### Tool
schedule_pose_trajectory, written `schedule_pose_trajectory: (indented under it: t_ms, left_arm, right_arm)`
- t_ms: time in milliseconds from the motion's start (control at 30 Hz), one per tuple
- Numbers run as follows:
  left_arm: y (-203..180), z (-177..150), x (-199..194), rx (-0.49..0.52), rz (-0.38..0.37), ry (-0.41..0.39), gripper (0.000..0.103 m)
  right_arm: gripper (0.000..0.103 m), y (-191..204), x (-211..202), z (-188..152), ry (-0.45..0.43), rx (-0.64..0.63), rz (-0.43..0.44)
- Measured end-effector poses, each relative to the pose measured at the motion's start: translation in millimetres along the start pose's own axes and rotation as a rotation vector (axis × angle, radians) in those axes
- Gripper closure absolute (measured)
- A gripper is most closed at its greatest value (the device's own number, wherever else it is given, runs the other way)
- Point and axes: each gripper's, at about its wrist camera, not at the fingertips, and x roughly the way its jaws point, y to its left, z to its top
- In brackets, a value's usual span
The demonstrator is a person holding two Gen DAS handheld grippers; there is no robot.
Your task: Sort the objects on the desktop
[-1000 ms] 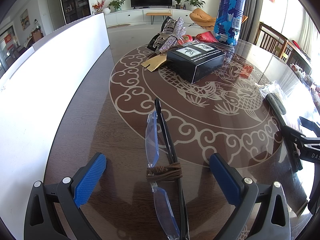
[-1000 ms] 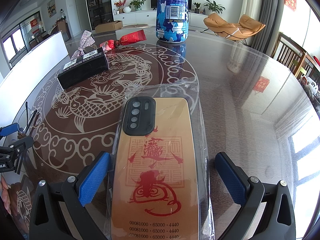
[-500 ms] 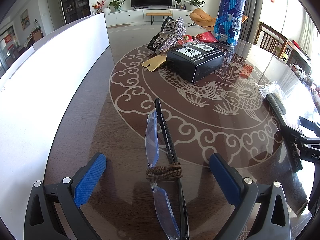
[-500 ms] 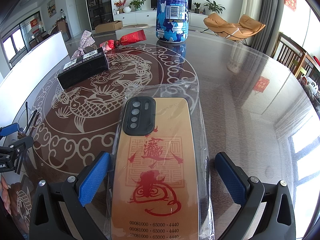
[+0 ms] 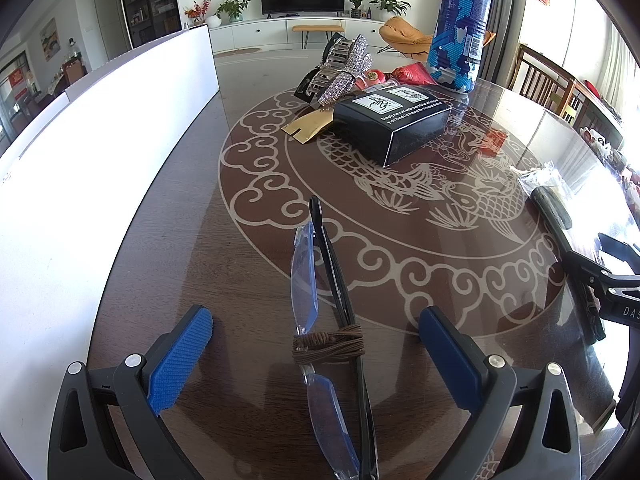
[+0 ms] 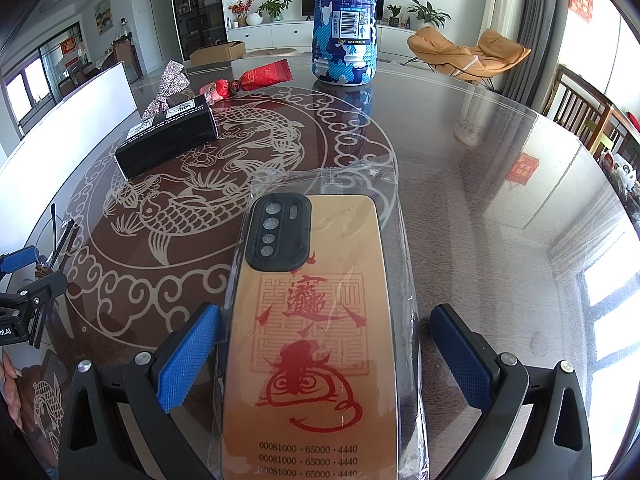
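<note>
Folded glasses (image 5: 324, 304) bound with brown cord lie on the glass-topped table, between the spread blue pads of my left gripper (image 5: 316, 352), which stands open around them without touching. A gold phone case (image 6: 312, 340) with red print, sealed in a clear plastic bag, lies between the blue pads of my right gripper (image 6: 324, 356), also open. The left pad (image 6: 188, 356) sits close against the bag's edge; the right pad stands apart from it. A black box (image 5: 394, 120), a glittery hair clip (image 5: 344, 68), red snack packets (image 6: 264, 78) and a tall blue camouflage can (image 6: 344, 20) stand farther back.
A long white board (image 5: 100, 140) runs along the table's left side. The table (image 6: 500, 184) has a dragon-and-fish pattern under glass. The right gripper's black frame (image 5: 604, 276) shows at the right edge of the left wrist view. Wooden chairs (image 5: 552, 84) stand beyond the far right edge.
</note>
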Motion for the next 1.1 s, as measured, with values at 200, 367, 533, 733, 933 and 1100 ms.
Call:
schedule_pose_trajectory:
  t_ms: [200,367,533,733,933,1100]
  left_arm:
    - [-0.1,-0.1,0.0,0.0,0.0,0.0,0.0]
    - [-0.1,0.0,0.0,0.0,0.001,0.0,0.0]
    - [-0.4,0.4,0.0,0.001,0.0,0.001,0.0]
    - [-0.3,1.0,0.3,0.005,-0.001,0.005,0.0]
    - [-0.2,0.4,0.2,0.007,-0.003,0.004,0.0]
    - [-0.3,0.1,0.0,0.006,-0.005,0.004,0.0]
  right_arm:
    - [0.0,0.0,0.3,0.2,0.0,0.0,0.0]
    - [0.0,0.0,-0.1,0.0,0.0,0.0,0.0]
    - [0.0,0.1,-0.1,0.0,0.0,0.0,0.0]
    - [0.0,0.1,-0.1,-0.1,0.0,0.0,0.0]
    - [0.0,0.1,0.3,0.2,0.0,0.0,0.0]
    - [0.0,0.1,0.0,0.0,0.0,0.0,0.0]
